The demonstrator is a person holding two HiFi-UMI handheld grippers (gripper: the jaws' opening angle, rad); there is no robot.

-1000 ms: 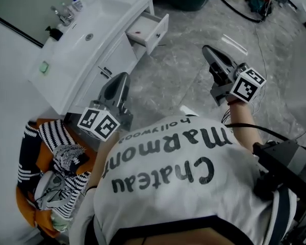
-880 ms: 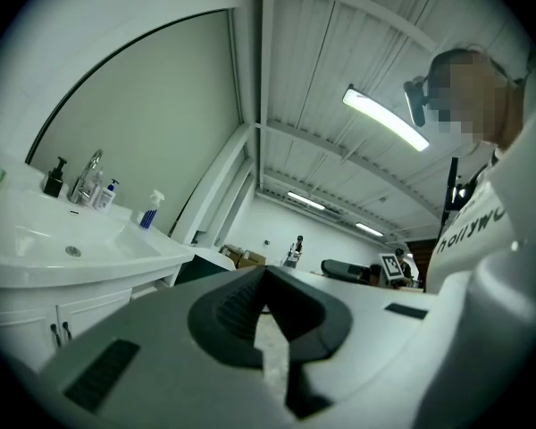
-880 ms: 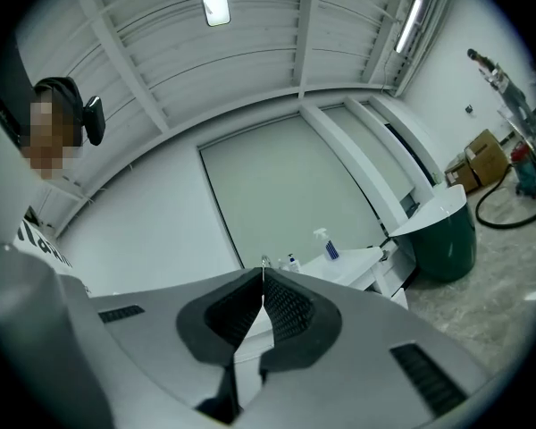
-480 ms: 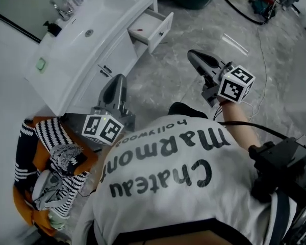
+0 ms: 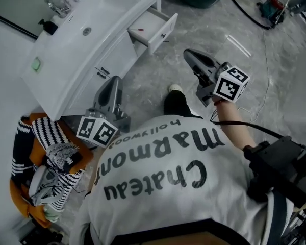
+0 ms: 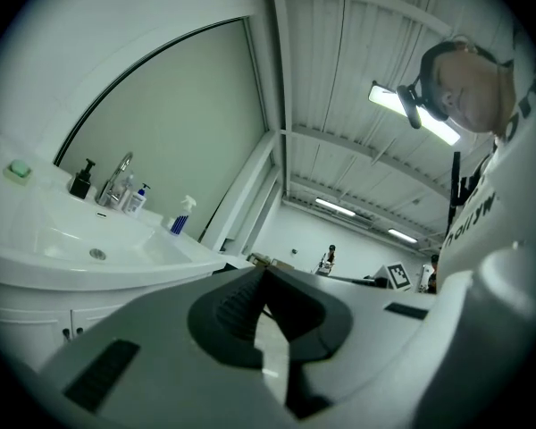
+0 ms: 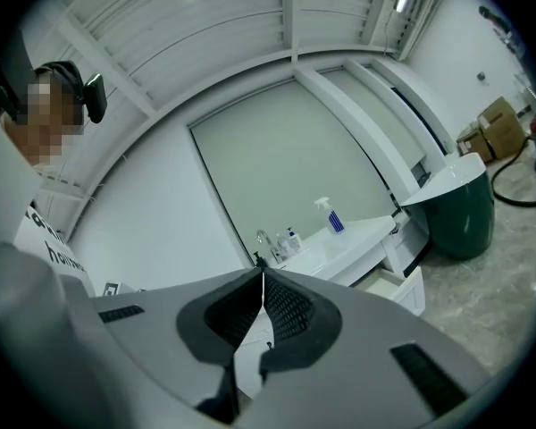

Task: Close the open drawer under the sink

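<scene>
Upper middle of the head view: white drawer (image 5: 154, 25) pulled out of the cabinet (image 5: 115, 52) beneath the sink (image 5: 66, 50). Sliding axis slanted from upper left to lower right, with the flat front panel facing lower right and carrying a small dark handle (image 5: 164, 35). Shallow, smooth, glossy box, open on top. Ahead of the front panel, bare grey marbled floor (image 5: 158, 80). Lower right of the drawer, well apart: right gripper (image 5: 188, 54), fingers pressed together on nothing. Below the cabinet, near it: left gripper (image 5: 115, 79), fingers likewise together, empty.
</scene>
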